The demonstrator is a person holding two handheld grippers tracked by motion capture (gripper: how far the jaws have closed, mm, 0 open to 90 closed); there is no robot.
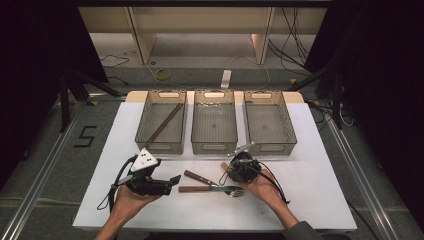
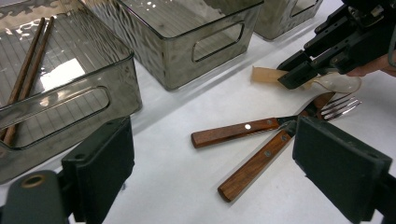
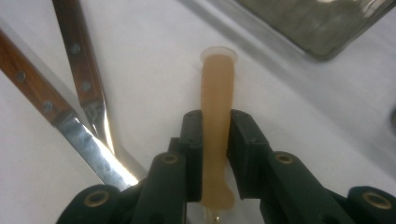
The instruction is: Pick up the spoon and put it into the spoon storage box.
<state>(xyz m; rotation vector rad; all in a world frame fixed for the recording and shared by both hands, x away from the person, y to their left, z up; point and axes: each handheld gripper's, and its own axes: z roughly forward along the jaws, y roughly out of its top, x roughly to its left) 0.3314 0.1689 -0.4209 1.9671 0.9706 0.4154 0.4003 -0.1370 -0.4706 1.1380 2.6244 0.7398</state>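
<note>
A translucent amber spoon (image 1: 224, 165) lies on the white table in front of the middle bin. My right gripper (image 1: 235, 167) is shut on its handle. In the right gripper view the two pads (image 3: 191, 135) press on both sides of the spoon handle (image 3: 217, 84), and my right gripper (image 3: 215, 126) points along it. The left gripper view shows that right gripper (image 2: 299, 74) holding the spoon (image 2: 266, 74) low over the table. My left gripper (image 1: 170, 182) is held at the left, open and with nothing in it; its pads (image 2: 100, 172) stand far apart.
A wood-handled knife (image 1: 197, 176) and fork (image 1: 212, 189) lie crossed between the grippers. Three clear bins stand in a row behind: the left bin (image 1: 150, 147) holds brown chopsticks (image 1: 165, 122); the middle bin (image 1: 215, 148) and the right bin (image 1: 272, 148) stand beside it.
</note>
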